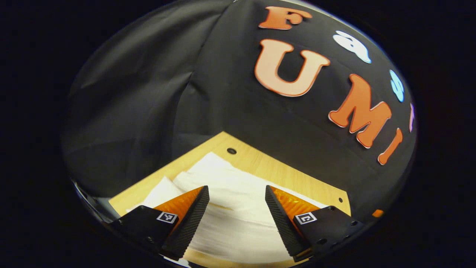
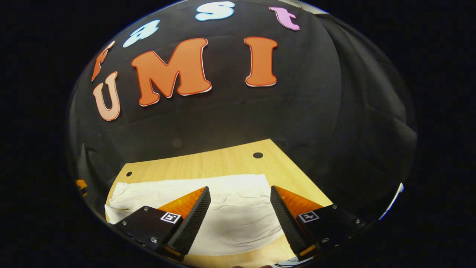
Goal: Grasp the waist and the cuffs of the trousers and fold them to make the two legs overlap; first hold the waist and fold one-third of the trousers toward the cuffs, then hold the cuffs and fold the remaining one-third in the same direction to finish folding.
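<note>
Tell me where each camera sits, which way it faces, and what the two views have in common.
Left gripper view: rides on the left gripper, looking along its open fingers, down over white trousers on the wooden table toward a booth corner.
Right gripper view: rides on the right gripper, fingers open, looking over the trousers and table toward the booth wall.
Shared: trousers, table, black cloth wall.

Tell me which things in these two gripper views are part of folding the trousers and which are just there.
Part of the job:
- white trousers, lying on the table
- left gripper, open above them
- right gripper, open above them

Just there:
- wooden table, with small holes near its edges
- black cloth wall behind it
</note>
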Tool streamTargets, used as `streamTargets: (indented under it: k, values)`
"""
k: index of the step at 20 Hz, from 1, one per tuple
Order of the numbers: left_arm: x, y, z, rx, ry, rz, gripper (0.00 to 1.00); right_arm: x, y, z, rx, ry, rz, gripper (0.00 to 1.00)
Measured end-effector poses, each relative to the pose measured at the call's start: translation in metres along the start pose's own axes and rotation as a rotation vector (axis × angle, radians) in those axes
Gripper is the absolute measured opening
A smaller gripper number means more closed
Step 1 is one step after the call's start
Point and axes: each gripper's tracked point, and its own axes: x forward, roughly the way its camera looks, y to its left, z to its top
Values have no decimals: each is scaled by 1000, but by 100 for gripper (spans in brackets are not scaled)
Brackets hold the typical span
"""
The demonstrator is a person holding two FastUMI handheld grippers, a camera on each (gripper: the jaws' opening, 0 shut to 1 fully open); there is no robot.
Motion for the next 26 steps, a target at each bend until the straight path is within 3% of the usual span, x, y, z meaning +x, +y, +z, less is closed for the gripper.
streamTargets:
  k: [2, 3, 10, 14, 19, 26]
  values:
    - [4, 28, -18, -130, 70, 11, 96, 7, -4, -16, 29, 56, -5, 98]
    - [6, 43, -27, -179, 109, 24, 99, 10, -7, -22, 38, 70, -10, 98]
    - [10, 136, -76, -407, 219, 132, 99, 24, -26, -76, 157, 247, -23, 97]
    - [3, 193, -102, -453, 279, 217, 100, 30, -38, -111, 264, 360, -28, 99]
    - [-11, 238, -152, -479, 418, 309, 99, 35, -52, -146, 307, 458, -57, 97]
    - [-5, 261, -166, -613, 418, 318, 99, 44, -57, -177, 378, 543, -70, 96]
